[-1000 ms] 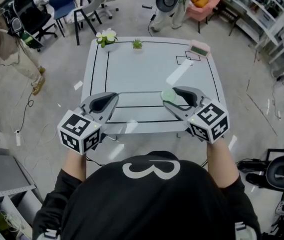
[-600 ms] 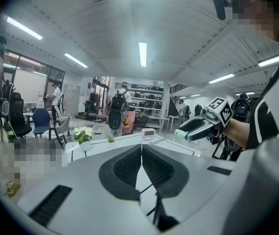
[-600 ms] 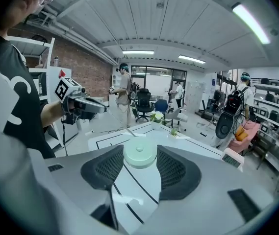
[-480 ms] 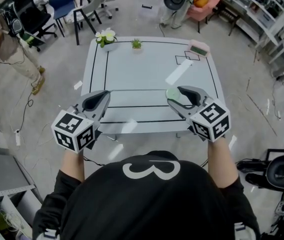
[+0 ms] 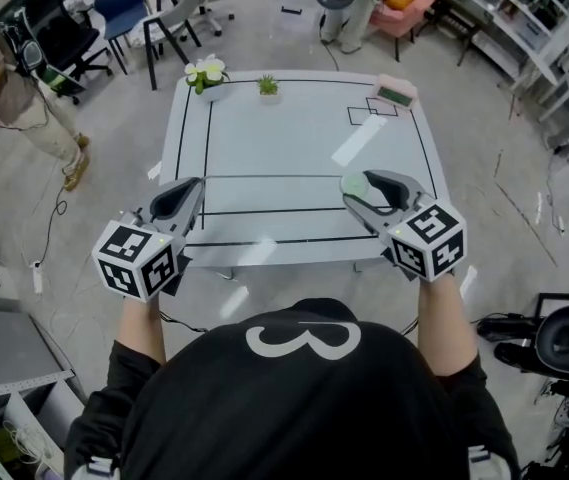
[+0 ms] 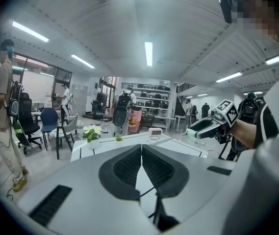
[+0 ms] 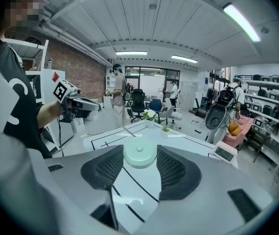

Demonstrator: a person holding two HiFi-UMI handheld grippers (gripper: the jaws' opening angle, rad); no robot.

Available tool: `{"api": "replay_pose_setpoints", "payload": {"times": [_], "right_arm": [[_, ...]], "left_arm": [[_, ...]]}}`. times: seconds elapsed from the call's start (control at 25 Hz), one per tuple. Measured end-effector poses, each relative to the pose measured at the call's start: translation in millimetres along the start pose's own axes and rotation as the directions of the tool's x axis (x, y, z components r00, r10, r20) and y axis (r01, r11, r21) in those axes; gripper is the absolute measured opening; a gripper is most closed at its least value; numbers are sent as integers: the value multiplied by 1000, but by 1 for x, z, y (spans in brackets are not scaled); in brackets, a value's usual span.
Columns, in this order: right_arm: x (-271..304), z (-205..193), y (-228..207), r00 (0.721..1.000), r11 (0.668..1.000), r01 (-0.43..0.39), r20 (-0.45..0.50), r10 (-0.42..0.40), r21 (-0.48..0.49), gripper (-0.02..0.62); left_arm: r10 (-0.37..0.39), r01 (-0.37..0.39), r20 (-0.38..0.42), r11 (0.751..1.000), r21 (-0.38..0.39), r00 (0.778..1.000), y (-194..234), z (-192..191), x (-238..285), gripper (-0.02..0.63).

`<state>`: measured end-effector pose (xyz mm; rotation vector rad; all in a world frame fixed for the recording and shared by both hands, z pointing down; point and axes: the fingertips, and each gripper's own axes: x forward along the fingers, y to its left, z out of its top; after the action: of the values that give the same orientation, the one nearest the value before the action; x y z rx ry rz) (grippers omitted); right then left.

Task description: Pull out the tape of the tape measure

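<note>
A round pale green tape measure point(image 5: 354, 182) point(image 7: 139, 156) sits between the jaws of my right gripper point(image 5: 357, 188) point(image 7: 139, 151), which is shut on its sides above the table's near right part. From it a thin tape point(image 5: 274, 176) runs left across the table to my left gripper point(image 5: 196, 182) point(image 6: 141, 148). The left jaws are pressed together on the tape's end, over the table's near left edge. The left gripper view shows the right gripper point(image 6: 200, 130) off to the right, and in the right gripper view the left gripper point(image 7: 91, 105) is off to the left.
The white table point(image 5: 294, 128) bears black marked lines. At its far edge stand a pot of white flowers point(image 5: 207, 73), a small green plant point(image 5: 267, 85) and a pink box point(image 5: 397, 93). Chairs point(image 5: 134, 3) and a standing person point(image 5: 19, 83) are at the left.
My left gripper has moved left and back toward the table's near left corner. The gap between the grippers has widened and the tape between them is longer. The right gripper has shifted slightly right.
</note>
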<state>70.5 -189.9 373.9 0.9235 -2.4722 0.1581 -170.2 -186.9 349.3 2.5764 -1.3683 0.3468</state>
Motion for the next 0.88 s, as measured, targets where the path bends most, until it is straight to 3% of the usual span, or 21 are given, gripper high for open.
{"api": "replay_pose_setpoints", "payload": {"times": [0.56,0.88], "right_arm": [[-19,-14,-14,997,997,71,-10,-70,35,221],[-14,-18,-20,996,996,82,-32,-80,45,221]], "left_arm": [[91,-91,2,996,-25,996,37,-3,-13,8],[77,-77,-12,996,-36,997,40,-9,-4,8]]}}
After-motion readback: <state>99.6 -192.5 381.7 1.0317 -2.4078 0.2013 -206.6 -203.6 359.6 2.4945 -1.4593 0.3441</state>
